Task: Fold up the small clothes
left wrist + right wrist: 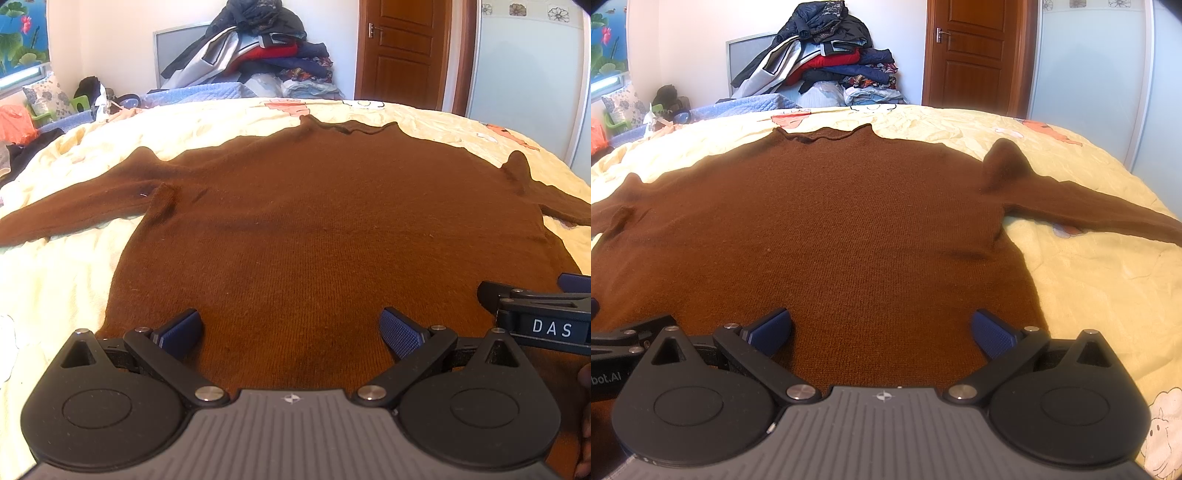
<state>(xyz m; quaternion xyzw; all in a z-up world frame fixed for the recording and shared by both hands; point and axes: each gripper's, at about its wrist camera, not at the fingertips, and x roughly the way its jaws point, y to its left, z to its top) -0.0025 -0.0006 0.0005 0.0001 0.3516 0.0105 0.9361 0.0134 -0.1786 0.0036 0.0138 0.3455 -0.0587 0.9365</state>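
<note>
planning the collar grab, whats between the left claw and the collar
Only the sweater's own flat brown front lies between the left claw and the collar; the left wrist view shows it.

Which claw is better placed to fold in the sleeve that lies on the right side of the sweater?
The right claw. It is open over the brown sweater near its right edge, closest to the right sleeve; the left claw is farther left.

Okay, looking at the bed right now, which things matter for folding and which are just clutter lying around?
For the job:
brown sweater, spread flat on the bedsheet
left gripper, jaws open
right gripper, jaws open

Just lying about:
pile of clothes beyond the bed
floral pillow
orange bag
</note>
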